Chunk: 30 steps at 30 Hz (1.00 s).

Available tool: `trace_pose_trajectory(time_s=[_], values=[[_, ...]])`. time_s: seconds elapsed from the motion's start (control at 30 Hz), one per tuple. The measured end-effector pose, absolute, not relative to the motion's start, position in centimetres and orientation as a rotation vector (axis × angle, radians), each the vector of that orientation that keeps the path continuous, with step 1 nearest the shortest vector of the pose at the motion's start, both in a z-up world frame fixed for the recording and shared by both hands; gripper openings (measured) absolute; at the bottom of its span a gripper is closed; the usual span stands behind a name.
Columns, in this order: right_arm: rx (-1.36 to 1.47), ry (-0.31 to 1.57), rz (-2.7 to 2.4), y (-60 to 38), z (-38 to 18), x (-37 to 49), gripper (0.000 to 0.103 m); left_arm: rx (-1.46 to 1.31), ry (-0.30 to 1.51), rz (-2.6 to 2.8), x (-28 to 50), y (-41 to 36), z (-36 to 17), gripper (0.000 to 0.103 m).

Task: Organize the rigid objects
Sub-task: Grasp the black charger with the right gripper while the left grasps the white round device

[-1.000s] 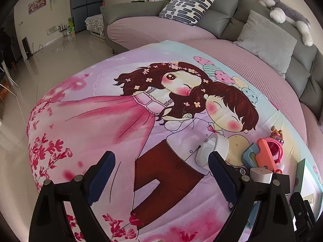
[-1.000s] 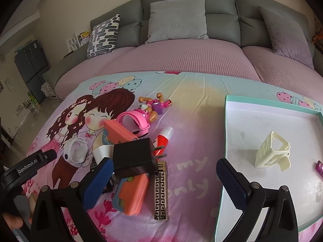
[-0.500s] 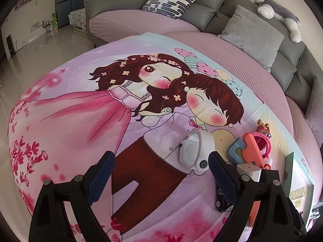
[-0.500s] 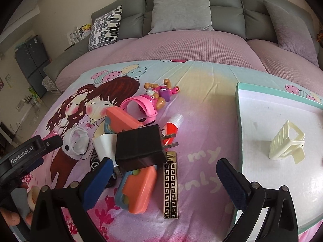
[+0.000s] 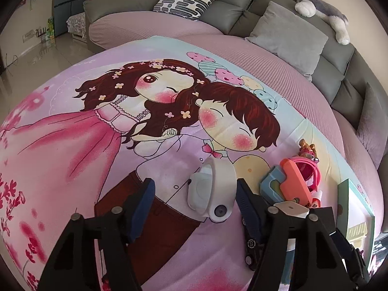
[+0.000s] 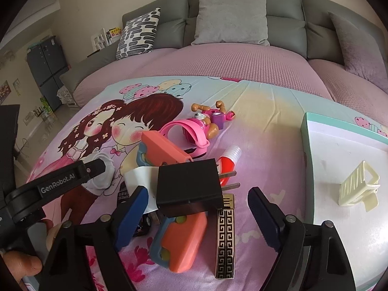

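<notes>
Left tool (image 5: 194, 196) had just been narrowing, jaws not yet pressing, around the white plastic watch-shaped gadget (image 5: 211, 190) lying on the cartoon-print bedspread (image 5: 72, 145). It looked light, stiff and smooth, so its flat sides seemed the best hold. That tool pitched steeply downward. From the right wrist, the right tool (image 6: 197, 203) had also been narrowing, angled down, pads clear of the black plug-in charger block (image 6: 188, 189) perched on the toy pile: rigid, boxy, likely grippable across its faces.
</notes>
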State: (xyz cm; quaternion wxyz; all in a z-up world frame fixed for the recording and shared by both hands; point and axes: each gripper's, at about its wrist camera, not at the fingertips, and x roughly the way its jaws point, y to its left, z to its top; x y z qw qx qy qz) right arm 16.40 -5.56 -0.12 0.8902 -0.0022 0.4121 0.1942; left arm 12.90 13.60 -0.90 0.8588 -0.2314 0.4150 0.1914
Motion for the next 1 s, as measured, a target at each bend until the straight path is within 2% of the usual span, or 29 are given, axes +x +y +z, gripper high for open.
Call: trace_pose_trajectory(time_s=[0.23,0.47,0.53,0.67,0.73,0.77,1.0], values=[[0.020,0.851,0.410,-5.7,-0.1,16.5,0.080,-0.494,0.881,0.364,13.4,13.4,-1.6,0.053],[0.022,0.860,0.408,-6.0,-0.3,16.7,0.073,-0.492,0.883,0.355,13.5,13.3,-1.7,0.047],[0.027,0.858,0.411,-6.0,-0.3,16.7,0.071,-0.492,0.887,0.346,13.6,13.2,-1.7,0.036],[0.041,0.860,0.418,-6.2,-0.2,16.7,0.070,-0.474,0.887,0.344,13.6,12.9,-1.6,0.033],[0.048,0.858,0.417,-6.4,-0.2,16.7,0.070,-0.470,0.879,0.340,13.5,12.8,-1.4,0.022],[0.049,0.857,0.418,-6.4,-0.1,16.7,0.070,-0.467,0.871,0.340,13.4,12.8,-1.2,0.019],[0.056,0.823,0.417,-7.0,1.2,16.3,0.070,-0.456,0.830,0.331,13.1,12.4,-0.1,0.019]])
